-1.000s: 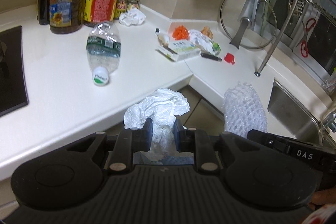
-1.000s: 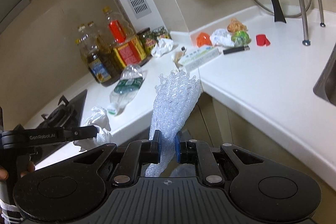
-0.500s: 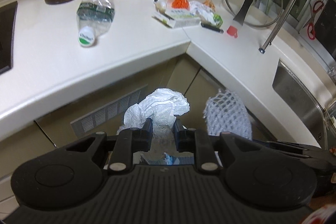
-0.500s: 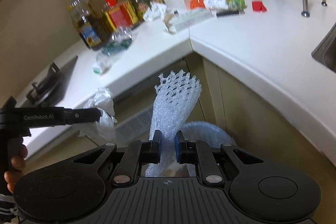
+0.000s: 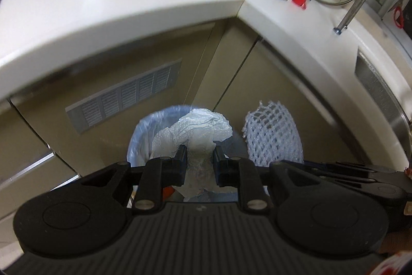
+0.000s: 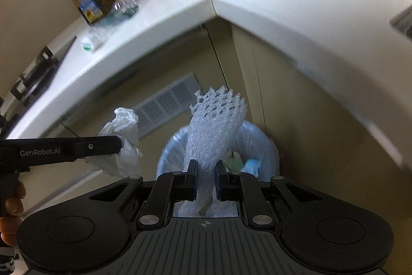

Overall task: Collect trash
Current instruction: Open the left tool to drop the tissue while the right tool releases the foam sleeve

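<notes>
One crumpled plastic bag [image 5: 195, 130] is clamped in the left gripper [image 5: 197, 159] above the one bin [image 6: 260, 143]. One foam net [image 6: 213, 125] is pinched in the right gripper [image 6: 206, 172] over that bin.

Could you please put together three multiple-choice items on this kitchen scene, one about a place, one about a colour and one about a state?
1. Where is the trash bin?
A. On the countertop
B. On the floor in front of the corner cabinet
C. In the sink

2. What colour is the bin's liner?
A. Pale blue
B. Black
C. Red

3. How is the right claw?
A. Open and empty
B. Shut on the foam fruit net
C. Shut on a bottle

Answers:
1 B, the bin stands below the countertop edge, by the cabinet doors.
2 A, the plastic at the rim is light blue.
3 B, the white net rises from between its fingers, while the left claw holds a crumpled plastic bag.
</notes>
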The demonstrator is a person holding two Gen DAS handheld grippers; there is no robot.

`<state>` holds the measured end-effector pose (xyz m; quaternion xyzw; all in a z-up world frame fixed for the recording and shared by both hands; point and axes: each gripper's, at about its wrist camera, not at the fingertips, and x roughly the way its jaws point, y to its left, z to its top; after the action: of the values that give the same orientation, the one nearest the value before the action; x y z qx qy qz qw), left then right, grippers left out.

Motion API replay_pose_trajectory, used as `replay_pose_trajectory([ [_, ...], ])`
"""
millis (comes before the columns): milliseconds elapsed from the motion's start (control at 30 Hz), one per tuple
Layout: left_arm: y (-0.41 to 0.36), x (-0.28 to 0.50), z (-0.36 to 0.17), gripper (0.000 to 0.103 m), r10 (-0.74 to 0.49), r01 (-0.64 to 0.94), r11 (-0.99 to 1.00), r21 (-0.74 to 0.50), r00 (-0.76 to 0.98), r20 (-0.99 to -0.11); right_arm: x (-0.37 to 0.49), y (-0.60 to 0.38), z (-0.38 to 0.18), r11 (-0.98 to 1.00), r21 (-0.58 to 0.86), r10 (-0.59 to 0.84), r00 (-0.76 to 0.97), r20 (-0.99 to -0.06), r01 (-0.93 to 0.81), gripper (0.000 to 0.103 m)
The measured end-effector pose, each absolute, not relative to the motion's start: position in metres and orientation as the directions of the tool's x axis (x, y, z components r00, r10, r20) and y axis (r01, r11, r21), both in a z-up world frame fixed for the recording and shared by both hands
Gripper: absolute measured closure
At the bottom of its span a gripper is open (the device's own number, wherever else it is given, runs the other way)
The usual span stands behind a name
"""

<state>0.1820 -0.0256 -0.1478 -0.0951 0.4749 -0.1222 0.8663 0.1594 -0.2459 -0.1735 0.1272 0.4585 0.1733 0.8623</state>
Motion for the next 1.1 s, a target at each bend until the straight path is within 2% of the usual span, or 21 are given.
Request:
replay_pose_trajectory([
  [467,-0.039,0.21,-0.228,0.084,-0.318,0.081,0.946,-0.315,0.435,-0.843,0.193,-0.249,-0.245,0.925,0.337,0.38,0.424,-0.822,-0.175,0.09],
  [867,-0.055,0.234,-0.268,0.082,-0.341,0.077,0.938,-0.339,0.396,-0.853,0.211,-0.252,-0.266,0.934,0.318,0.356,0.414,-0.838,-0.161,0.09],
  [1000,-0.057,0.238,-0.272,0.078,-0.343,0.086,0.937,-0.338,0.398,-0.851,0.212,-0.254,-0.266,0.938,0.315,0.347,0.417,-0.84,-0.145,0.09],
  [1067,-0.058,0.241,-0.273,0.071,-0.348,0.088,0.936,-0.342,0.398,-0.849,0.212,-0.255,-0.265,0.939,0.314,0.344,0.418,-0.841,-0.14,0.09],
  [1100,-0.057,0.242,-0.272,0.062,-0.351,0.086,0.934,-0.346,0.399,-0.847,0.212,-0.256,-0.265,0.939,0.314,0.343,0.418,-0.841,-0.139,0.09],
])
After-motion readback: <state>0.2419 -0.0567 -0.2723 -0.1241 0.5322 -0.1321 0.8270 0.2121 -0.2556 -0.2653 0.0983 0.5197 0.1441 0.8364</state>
